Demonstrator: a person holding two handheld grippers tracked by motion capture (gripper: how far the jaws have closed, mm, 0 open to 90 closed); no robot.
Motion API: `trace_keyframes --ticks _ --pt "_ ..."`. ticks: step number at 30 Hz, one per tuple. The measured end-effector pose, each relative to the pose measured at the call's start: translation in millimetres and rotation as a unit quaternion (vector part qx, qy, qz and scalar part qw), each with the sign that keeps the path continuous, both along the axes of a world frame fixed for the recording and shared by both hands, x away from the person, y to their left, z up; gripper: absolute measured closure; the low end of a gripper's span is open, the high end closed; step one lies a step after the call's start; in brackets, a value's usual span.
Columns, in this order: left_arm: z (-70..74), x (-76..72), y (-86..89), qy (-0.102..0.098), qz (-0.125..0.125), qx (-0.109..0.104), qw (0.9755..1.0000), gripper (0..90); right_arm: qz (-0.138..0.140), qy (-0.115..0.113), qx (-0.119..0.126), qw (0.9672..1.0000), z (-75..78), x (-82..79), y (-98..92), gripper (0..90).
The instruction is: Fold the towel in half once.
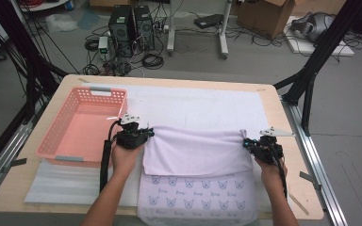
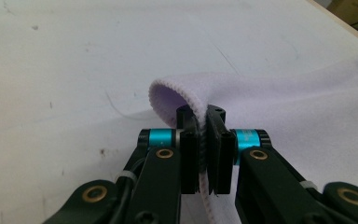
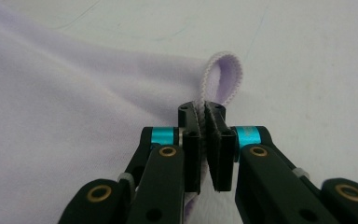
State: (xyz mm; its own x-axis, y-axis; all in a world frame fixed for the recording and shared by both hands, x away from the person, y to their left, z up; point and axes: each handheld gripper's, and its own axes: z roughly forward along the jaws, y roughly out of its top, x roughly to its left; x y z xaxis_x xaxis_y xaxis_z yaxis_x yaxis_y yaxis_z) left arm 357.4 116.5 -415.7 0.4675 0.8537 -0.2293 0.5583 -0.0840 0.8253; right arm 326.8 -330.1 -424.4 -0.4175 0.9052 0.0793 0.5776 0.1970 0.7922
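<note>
High view, towel: a lilac towel [image 1: 195, 153] lies across the middle of the worktop [image 1: 179, 84] on a white sheet [image 1: 202, 106], its far part folded over toward the person, the printed near part hanging at the front edge.
High view, grippers: the left gripper [image 1: 143, 133] sits at the fold's left corner, the right gripper [image 1: 249, 142] at its right corner, each in a hand.
High view, surroundings: a pink basket [image 1: 52, 136] stands just left of the towel.
Left gripper view: jaws pinching the stitched hem, which curls up in a loop above them.
Right gripper view: jaws pressed on a doubled hem loop at the corner.
Handling, judged: light, soft and limp; it will sag between grips, so the corners along the hem are the best hold, kept taut and level.
</note>
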Motion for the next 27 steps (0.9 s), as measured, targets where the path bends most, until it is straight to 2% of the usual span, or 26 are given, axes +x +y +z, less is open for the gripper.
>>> trace_keyframes --ticks 6,9,12,14,17,19,21,24,27 --pt "6.0 21.6 -0.4 -0.01 0.01 -0.001 0.9999 84.7 -0.003 -0.014 -0.004 0.9999 5.5 27.5 0.3 85.6" --pt "8.4 32.7 -1.3 -0.013 0.015 0.001 0.9998 84.7 -0.003 -0.012 -0.007 0.9999 7.6 39.5 2.4 85.6" --pt "8.6 43.9 -0.7 -0.009 0.025 0.001 0.9997 84.7 -0.005 -0.016 -0.007 0.9998 8.7 51.6 3.6 85.5" --pt "7.4 50.1 1.5 -0.008 0.033 -0.009 0.9994 84.6 -0.007 -0.015 -0.005 0.9999 9.6 59.5 4.0 85.5" --pt "5.6 60.4 2.4 -0.009 0.04 -0.006 0.9991 84.6 -0.01 -0.016 0.0 0.9998 11.6 71.1 5.5 85.5" --pt "5.9 66.4 2.3 -0.011 0.039 0.001 0.9992 84.6 -0.013 -0.017 -0.002 0.9998 12.7 78.4 7.5 85.5" --pt "6.2 69.5 3.3 -0.029 0.039 -0.007 0.9988 84.6 -0.013 -0.018 -0.007 0.9997 13.3 85.1 9.5 85.5" --pt "4.4 77.0 2.2 -0.027 0.04 -0.006 0.9988 84.6 -0.024 -0.016 0.005 0.9996 10.8 92.8 9.3 85.4" --pt "2.1 78.9 -1.3 -0.027 0.031 -0.003 0.9991 84.4 -0.03 -0.012 0.005 0.9995 9.6 97.7 11.3 85.1"
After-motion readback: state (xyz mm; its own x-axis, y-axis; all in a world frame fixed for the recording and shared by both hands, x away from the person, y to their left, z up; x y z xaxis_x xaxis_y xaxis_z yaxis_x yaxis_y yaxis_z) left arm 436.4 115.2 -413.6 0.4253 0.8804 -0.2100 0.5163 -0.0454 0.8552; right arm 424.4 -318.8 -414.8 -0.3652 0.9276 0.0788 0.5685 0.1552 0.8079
